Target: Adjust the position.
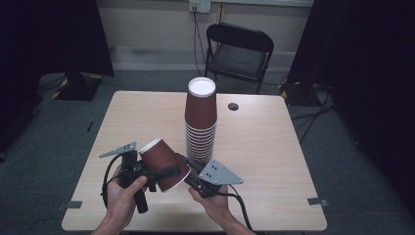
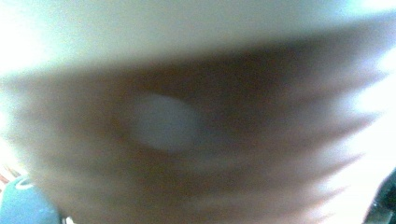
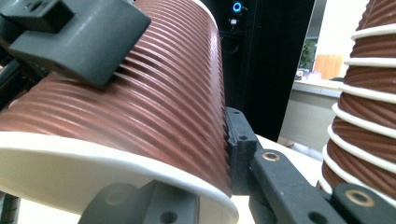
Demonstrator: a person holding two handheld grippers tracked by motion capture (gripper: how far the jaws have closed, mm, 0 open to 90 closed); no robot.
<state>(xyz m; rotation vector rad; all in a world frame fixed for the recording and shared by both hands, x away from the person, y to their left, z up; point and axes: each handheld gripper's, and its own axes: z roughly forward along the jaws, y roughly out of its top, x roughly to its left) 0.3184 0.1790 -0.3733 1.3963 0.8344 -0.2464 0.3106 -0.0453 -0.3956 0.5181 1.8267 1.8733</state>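
A single brown ribbed paper cup (image 1: 164, 160) is held tilted above the table's near edge, its white mouth rim toward my right gripper (image 1: 188, 166). That gripper is shut on the rim; in the right gripper view the cup wall (image 3: 154, 102) passes between its jaws (image 3: 205, 182). My left gripper (image 1: 169, 167) reaches in from the left with its jaws spread wide around the cup's body, one jaw lying along its side. Seen from the left gripper view, the cup (image 2: 196, 130) is a close brown blur. A tall stack of upturned cups (image 1: 200, 122) stands just behind.
The light wooden table (image 1: 274, 147) has a small dark hole (image 1: 233, 106) near its far edge. A black folding chair (image 1: 240, 49) stands beyond the table. The cup stack (image 3: 369, 93) rises close to the right gripper's right side.
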